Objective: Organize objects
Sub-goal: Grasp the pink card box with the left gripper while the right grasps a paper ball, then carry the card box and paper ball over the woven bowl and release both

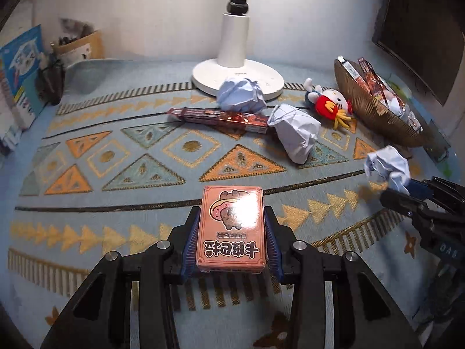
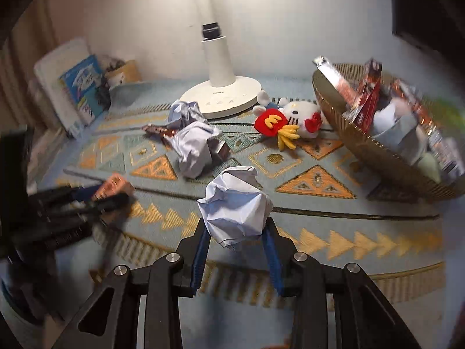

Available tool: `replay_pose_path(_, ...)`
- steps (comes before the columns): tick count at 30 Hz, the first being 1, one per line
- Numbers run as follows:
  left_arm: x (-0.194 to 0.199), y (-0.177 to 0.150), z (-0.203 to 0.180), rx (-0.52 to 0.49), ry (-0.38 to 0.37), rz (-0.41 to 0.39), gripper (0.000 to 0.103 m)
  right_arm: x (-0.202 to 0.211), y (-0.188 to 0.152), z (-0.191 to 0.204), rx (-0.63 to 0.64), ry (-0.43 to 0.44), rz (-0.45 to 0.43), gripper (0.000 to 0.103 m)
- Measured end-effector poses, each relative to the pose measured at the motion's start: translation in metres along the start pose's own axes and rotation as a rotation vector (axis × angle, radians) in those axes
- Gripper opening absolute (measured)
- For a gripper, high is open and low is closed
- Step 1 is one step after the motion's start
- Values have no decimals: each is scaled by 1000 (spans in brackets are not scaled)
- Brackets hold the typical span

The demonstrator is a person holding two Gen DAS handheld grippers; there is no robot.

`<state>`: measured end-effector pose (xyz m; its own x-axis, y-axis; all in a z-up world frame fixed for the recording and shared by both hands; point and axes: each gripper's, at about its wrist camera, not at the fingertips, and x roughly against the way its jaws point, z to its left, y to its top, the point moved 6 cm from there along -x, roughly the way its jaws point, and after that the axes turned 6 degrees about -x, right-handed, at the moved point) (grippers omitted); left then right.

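The pink card box [image 1: 231, 229] sat pinched in the left gripper [image 1: 231, 232], tilted down over the patterned rug [image 1: 116, 157]. The right gripper [image 2: 236, 242], angled down likewise, squeezed a crumpled paper ball [image 2: 235, 206]. Two more paper balls, a long brown box [image 1: 221, 119] and a plush toy [image 2: 290, 119] lay beside the gold basket [image 2: 372, 145].

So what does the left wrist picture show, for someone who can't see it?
The left gripper holds a pink card box over a patterned rug. Beyond lie crumpled paper balls, a plush toy and a gold basket.
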<state>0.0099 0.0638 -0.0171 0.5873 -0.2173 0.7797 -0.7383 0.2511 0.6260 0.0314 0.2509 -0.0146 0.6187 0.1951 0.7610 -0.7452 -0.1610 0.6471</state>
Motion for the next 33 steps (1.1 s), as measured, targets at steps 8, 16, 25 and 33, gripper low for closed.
replay_pose_path(8,1,-10,4,58,115,-44,38,-1,-28,-4,33,-12,11,35)
replay_pose_path(16,-7,-12,-6,-8,189,-4,39,-7,-30,2,38,41,60,38)
replay_pose_path(25,-6,-12,-4,16,169,-3,41,-9,-29,5,45,57,79,65)
replay_pose_path(33,-6,-12,-5,17,167,-3,41,-12,-22,-13,-71,53,68,49)
